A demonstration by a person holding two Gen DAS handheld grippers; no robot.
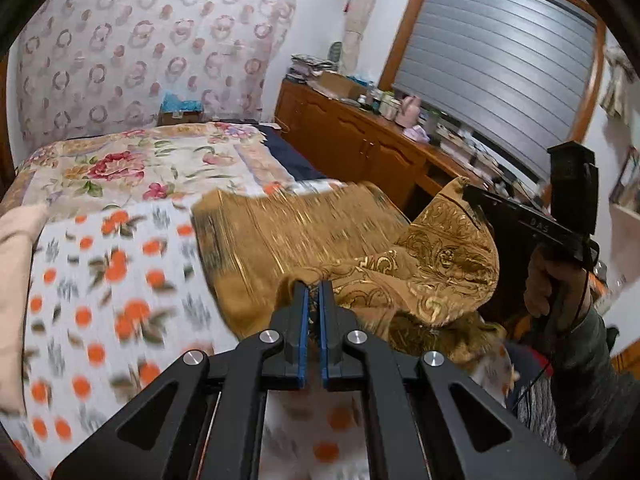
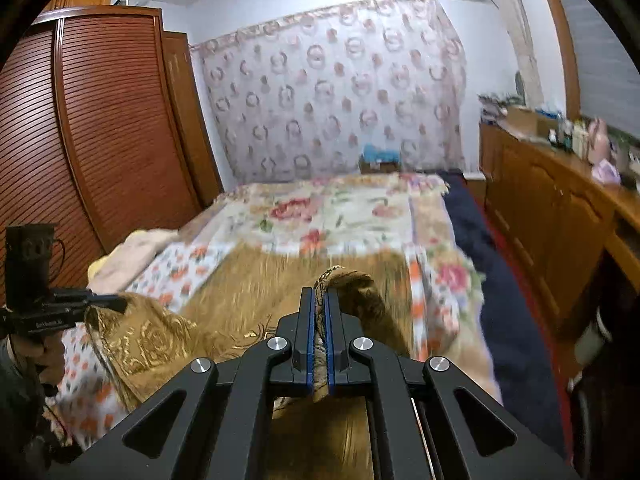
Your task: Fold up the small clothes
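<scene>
A wide bed (image 2: 352, 216) fills both views, covered at its head end by a cream quilt printed with red roses (image 1: 132, 164) and at its foot end by a white sheet dotted with orange fruit (image 1: 100, 280). Over the foot end, toward the bed's right edge, lies a golden-brown brocade cloth with shiny scroll patterns (image 1: 304, 236); its far part rests flat on the sheet, while its near edge is lifted off the bed at two corners. Along the wall past the bed's right edge runs a low brown wooden cabinet (image 1: 360, 136) loaded with bottles and boxes, and beyond the bed's left edge stands a reddish slatted wardrobe (image 2: 100, 128). The left gripper (image 1: 314, 292), black with blue pads, is clenched on a bunched corner of the brocade cloth near the foot edge. The right gripper (image 2: 320, 300) is likewise clamped on the cloth, a fold of which is pinched between its pads and sticks up above them. A pale pink pillow (image 1: 16, 280) rests at the bed's left edge.
</scene>
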